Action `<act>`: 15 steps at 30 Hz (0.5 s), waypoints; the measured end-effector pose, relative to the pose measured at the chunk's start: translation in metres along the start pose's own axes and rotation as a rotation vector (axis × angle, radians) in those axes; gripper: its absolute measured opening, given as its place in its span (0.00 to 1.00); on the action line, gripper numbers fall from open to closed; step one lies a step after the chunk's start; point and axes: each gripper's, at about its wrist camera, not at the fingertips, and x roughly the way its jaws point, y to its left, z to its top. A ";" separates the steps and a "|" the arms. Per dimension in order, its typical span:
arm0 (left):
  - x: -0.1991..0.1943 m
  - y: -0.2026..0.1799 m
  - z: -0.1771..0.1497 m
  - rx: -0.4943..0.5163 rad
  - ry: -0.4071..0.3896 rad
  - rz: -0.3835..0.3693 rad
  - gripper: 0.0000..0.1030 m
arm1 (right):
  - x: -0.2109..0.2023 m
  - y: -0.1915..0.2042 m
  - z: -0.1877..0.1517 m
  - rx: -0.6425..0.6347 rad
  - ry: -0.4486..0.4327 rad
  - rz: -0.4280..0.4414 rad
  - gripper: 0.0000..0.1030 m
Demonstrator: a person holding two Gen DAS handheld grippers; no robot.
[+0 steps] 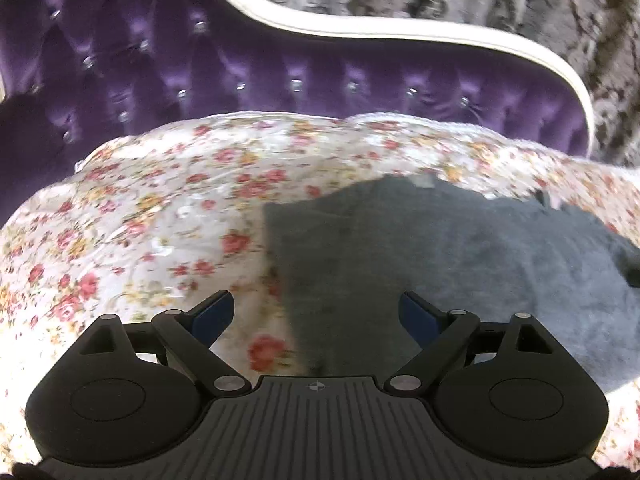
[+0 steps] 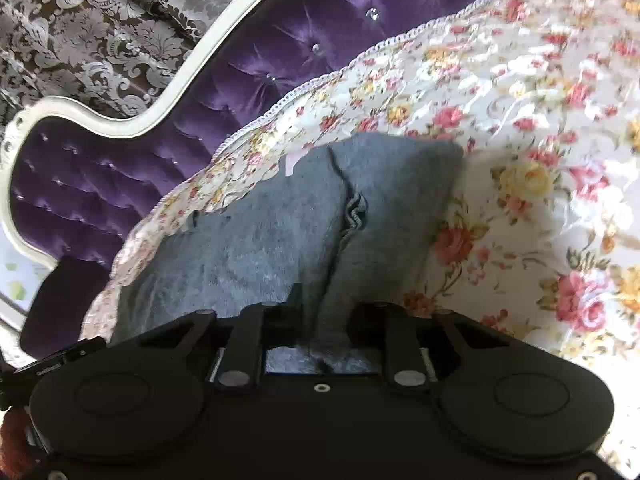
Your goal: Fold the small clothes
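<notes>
A small grey fleece garment (image 1: 420,248) lies on a floral quilt (image 1: 160,208). In the left wrist view its left edge runs down between my fingers. My left gripper (image 1: 316,312) is open and empty just above that edge, with blue pads (image 1: 216,314) wide apart. In the right wrist view the same grey garment (image 2: 260,232) lies spread ahead with a fold seam down its middle. My right gripper (image 2: 326,312) is shut on a pinched bunch of the grey cloth at its near edge.
The quilt (image 2: 520,120) covers a purple tufted sofa (image 1: 240,80) with a curved white frame (image 2: 120,128). A damask curtain (image 2: 100,32) hangs behind. The quilt's corded edge (image 2: 320,80) runs along the sofa back.
</notes>
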 end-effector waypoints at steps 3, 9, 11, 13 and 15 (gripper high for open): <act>0.001 0.018 0.005 -0.051 0.014 -0.004 0.87 | -0.007 0.023 0.007 -0.042 -0.017 -0.059 0.25; -0.009 0.047 0.014 -0.102 -0.024 -0.008 0.87 | -0.014 0.102 0.026 -0.186 -0.030 -0.071 0.24; -0.009 0.059 0.015 -0.139 -0.030 0.004 0.87 | -0.006 0.135 0.028 -0.230 -0.024 -0.052 0.24; -0.006 0.073 0.016 -0.182 -0.020 0.011 0.87 | 0.008 0.165 0.025 -0.279 -0.011 -0.025 0.24; -0.003 0.085 0.016 -0.218 -0.012 0.027 0.87 | 0.026 0.194 0.017 -0.312 0.006 0.019 0.23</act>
